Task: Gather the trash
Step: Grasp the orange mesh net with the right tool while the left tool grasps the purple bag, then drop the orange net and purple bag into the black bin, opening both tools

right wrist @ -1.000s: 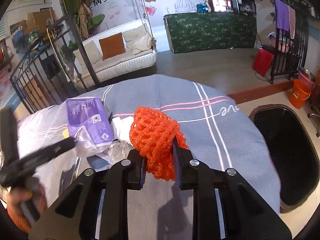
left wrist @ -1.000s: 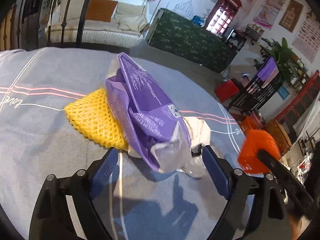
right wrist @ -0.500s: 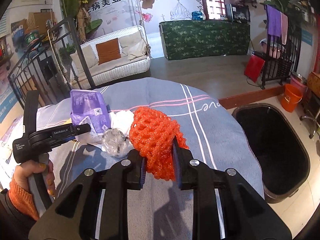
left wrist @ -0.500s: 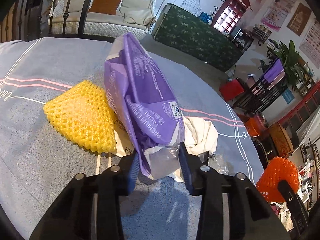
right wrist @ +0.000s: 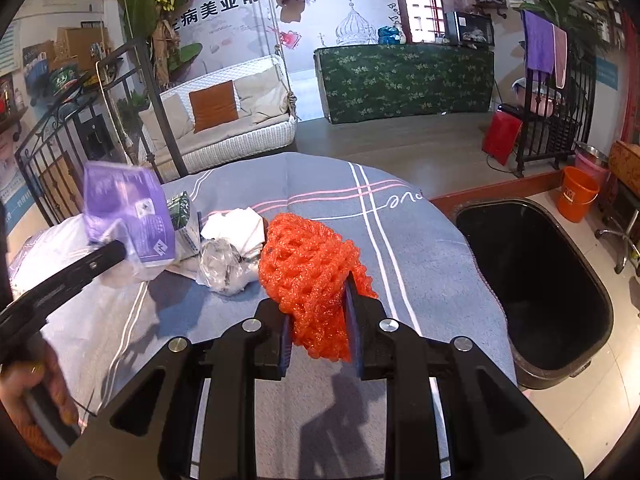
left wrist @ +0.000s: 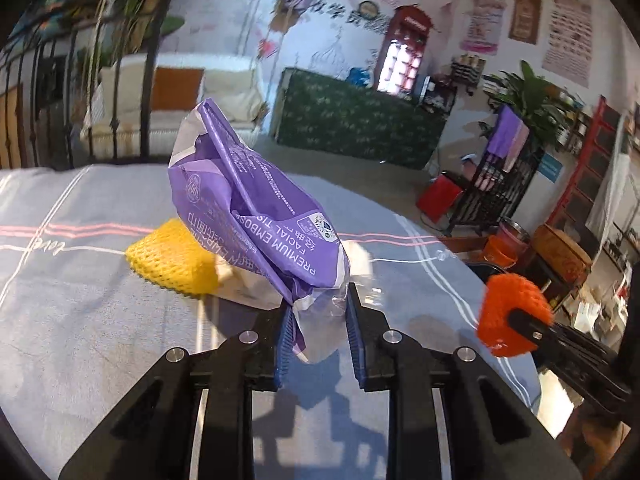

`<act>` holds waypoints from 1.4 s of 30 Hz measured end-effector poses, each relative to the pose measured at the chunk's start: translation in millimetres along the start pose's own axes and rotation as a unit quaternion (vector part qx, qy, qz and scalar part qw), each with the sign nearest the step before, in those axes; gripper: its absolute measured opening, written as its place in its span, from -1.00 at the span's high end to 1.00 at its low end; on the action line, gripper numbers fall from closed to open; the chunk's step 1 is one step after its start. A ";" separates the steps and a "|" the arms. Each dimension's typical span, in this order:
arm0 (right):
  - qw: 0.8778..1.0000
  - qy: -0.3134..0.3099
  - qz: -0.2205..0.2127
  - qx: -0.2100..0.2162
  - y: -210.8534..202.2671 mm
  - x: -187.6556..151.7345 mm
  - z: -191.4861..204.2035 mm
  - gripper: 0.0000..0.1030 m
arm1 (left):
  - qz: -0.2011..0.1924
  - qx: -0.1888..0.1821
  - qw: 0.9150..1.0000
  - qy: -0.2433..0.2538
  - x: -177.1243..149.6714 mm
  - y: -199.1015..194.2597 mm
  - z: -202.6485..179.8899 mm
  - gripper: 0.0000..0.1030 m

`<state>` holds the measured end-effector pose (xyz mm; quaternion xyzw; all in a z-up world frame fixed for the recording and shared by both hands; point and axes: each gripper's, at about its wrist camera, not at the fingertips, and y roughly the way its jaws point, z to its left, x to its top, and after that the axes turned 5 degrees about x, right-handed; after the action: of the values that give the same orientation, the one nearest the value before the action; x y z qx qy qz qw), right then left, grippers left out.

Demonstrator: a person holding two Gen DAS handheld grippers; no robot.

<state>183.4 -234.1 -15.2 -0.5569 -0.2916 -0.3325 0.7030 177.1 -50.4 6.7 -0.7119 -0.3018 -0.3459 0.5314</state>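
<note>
Left gripper [left wrist: 318, 320], jaws closing with the clear plastic end of a purple facial-tissue wrapper [left wrist: 248, 216] pinched between the pads; the wrapper rises up and away from the fingertips. Just beyond and to its left, a yellow foam net [left wrist: 172, 260] lies on the grey cloth-covered table [left wrist: 80, 320]. Right gripper [right wrist: 318, 312], clamped on an orange foam net [right wrist: 312, 276]. Ahead and to its left lie crumpled white paper [right wrist: 236, 224] and clear film [right wrist: 222, 264]; to its right, below the table edge, a black bin [right wrist: 540, 280].
</note>
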 end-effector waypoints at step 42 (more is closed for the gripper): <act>0.949 0.209 -0.015 -0.236 -55.6 -57.3 -241.3 -0.46 | 0.063 -0.225 0.938 0.256 -43.0 76.6 -295.5 0.53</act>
<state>114.0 -470.5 -77.7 -0.6204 -0.0598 -0.5117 0.5914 162.6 -357.7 -12.3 -0.7182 -0.0240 -0.5409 0.4371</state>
